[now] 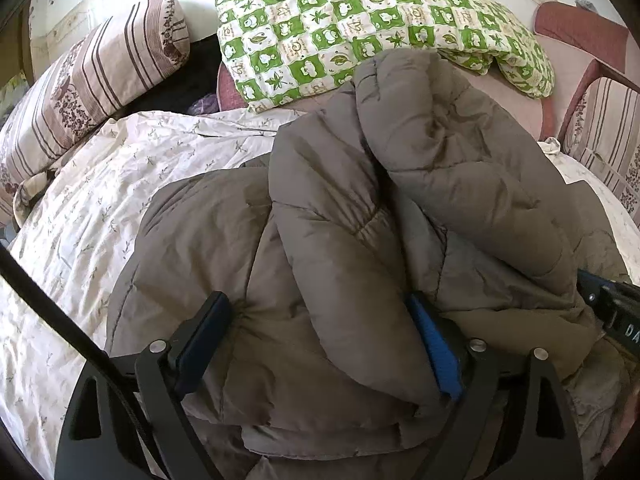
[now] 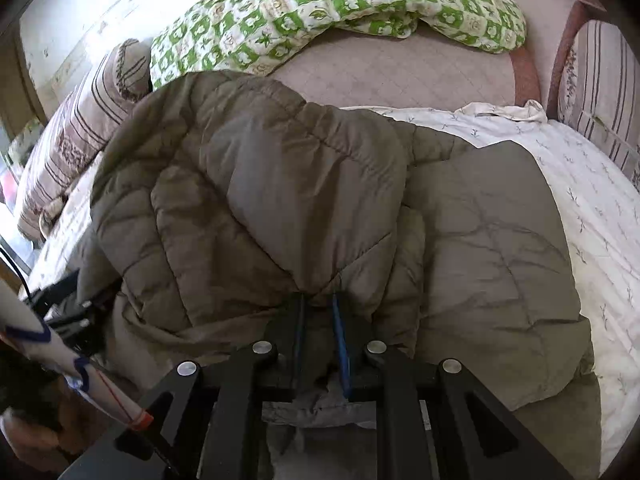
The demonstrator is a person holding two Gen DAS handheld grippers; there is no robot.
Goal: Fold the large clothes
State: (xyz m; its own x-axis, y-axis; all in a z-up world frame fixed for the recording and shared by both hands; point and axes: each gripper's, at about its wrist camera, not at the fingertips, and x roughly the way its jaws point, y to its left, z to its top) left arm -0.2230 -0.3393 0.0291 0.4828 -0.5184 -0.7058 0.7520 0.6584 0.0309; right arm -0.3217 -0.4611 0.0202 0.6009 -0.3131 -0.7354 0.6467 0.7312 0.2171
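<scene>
A bulky grey-brown quilted jacket [image 1: 400, 180] lies bunched on the bed, with one part folded over the rest [image 2: 260, 184]. My left gripper [image 1: 316, 300] stands wide open low over the jacket's near edge, and a thick fold of it fills the space between the fingers. My right gripper [image 2: 319, 300] is shut on a pinch of jacket fabric at the near edge of the folded-over part, with cloth bunched between its pads. The right gripper's tip [image 1: 608, 308] shows at the right edge of the left wrist view. The left gripper [image 2: 68, 304] shows dark at the left of the right wrist view.
The jacket rests on a white floral sheet [image 1: 120, 200]. A green checked quilt [image 1: 360, 20] lies behind it on a pink mattress pad [image 2: 400, 76]. Striped pillows stand at the left [image 1: 92, 80] and right [image 2: 600, 80]. A black cable [image 1: 48, 308] crosses the lower left.
</scene>
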